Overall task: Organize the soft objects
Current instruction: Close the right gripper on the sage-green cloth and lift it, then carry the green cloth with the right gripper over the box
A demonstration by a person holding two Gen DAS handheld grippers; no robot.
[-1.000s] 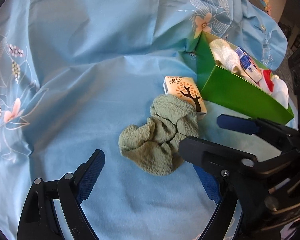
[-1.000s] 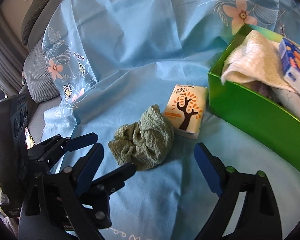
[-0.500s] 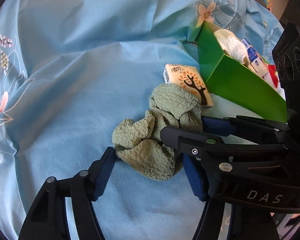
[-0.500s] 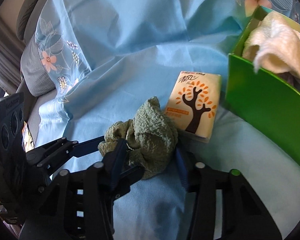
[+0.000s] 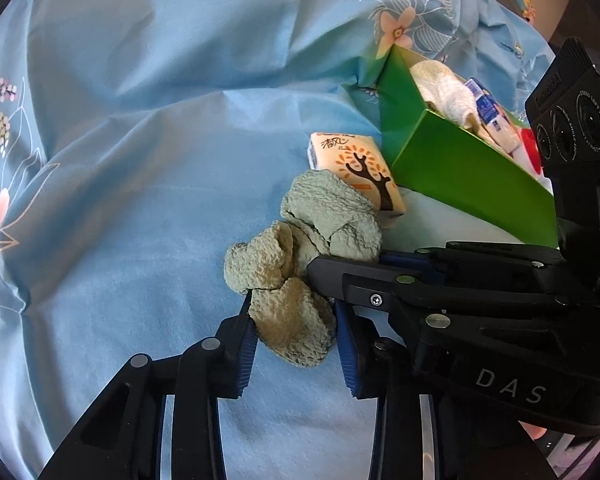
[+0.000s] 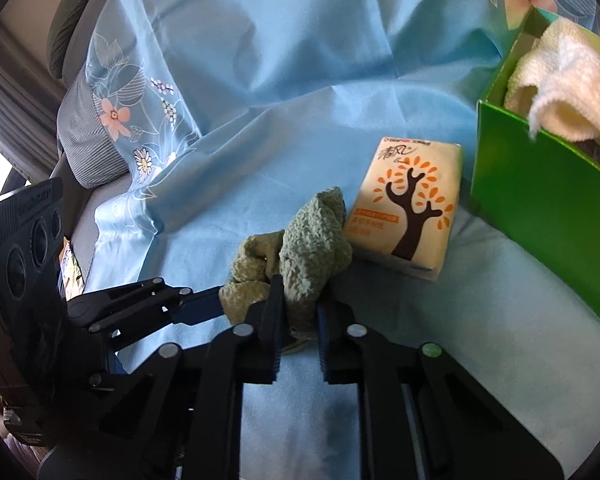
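Sheet: blue, it covered the whole soft surface, so everything you worked with lay on it.
Left gripper: you had it on the near, left lump of the cloth; its jaws were closing, both pads already against the fabric, half spread because the bunch between them was thick.
Cloth: green and crumpled, it lay mid-sheet, its far edge touching the tissue pack; you seemed to take it at two spots so you could spread or fold it before stowing.
Right gripper: you had it on the right lump, its jaws closing and nearly pressed together, pinching a thin fold; in the left view it crossed over the left gripper's right finger.
Tissue pack: flat on the sheet between cloth and box, not gripped, probably waiting its turn.
Box: green, at far right, it already held a white towel and small packets, so it looked like the cloth's destination.
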